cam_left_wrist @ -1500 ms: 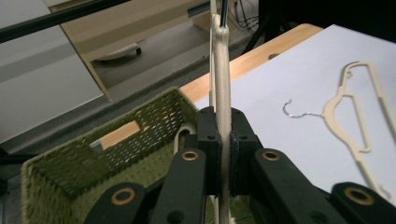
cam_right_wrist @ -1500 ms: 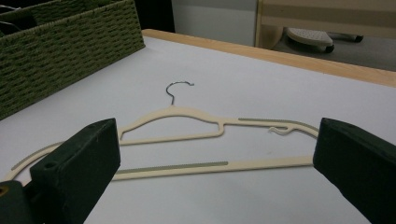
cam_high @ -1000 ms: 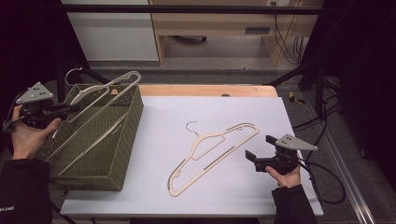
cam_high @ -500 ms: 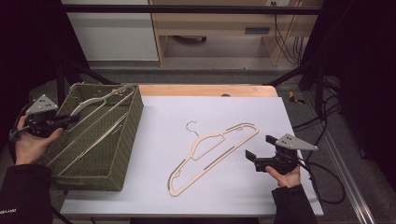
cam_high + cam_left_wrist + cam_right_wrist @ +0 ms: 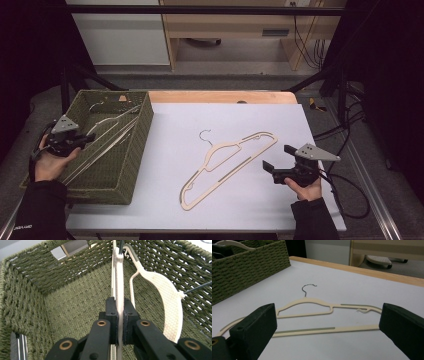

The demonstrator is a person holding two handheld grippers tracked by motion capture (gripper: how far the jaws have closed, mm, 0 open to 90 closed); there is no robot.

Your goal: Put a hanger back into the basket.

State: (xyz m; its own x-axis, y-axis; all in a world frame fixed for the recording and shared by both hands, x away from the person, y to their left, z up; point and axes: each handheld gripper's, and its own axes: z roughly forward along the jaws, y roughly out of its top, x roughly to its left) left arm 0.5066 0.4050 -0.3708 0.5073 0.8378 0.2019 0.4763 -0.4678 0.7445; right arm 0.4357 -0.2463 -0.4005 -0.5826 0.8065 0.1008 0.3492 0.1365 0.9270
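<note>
At the left of the worktop (image 5: 300,125), the left gripper (image 5: 120,315) has its jaws clamped on the thin edge of a cream hanger (image 5: 119,285) inside the green woven basket (image 5: 135,155); a second cream hanger (image 5: 170,305) lies just beside it there. On the right, near the person, the right gripper (image 5: 327,322) rests with its jaws wide apart, holding nothing. Between basket and right gripper, another cream hanger (image 5: 225,165) lies flat on the white surface, its wire hook (image 5: 308,288) pointing far.
</note>
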